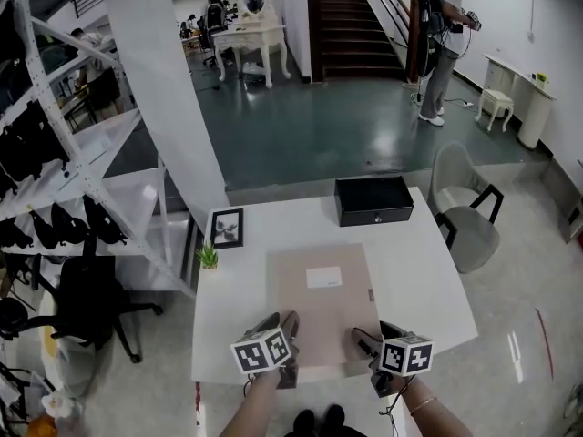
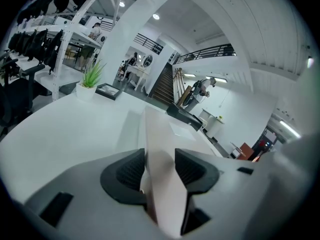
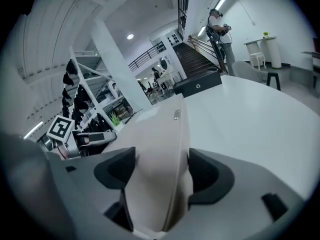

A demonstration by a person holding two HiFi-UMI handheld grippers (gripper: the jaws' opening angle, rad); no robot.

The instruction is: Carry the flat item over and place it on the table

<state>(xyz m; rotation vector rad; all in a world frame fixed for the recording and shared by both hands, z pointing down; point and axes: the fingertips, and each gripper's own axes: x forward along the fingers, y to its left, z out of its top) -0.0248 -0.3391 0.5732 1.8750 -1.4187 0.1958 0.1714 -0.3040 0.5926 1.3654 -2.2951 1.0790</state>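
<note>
we see beige folder (image 1: 319,299) lying flat mid white table (image 1: 428,280), black box (image 1: 374,199) beyond it at far edge. left gripper (image 1: 281,324) and right gripper (image 1: 369,337) straddle folder's near edge, left and right corners; both jaws apart, folder between pads, not clamped.

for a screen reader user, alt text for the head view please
A beige flat folder lies on a white table, the left gripper and right gripper open around its near edge. A black box sits at the far edge, a picture frame and small plant at the left.
</note>
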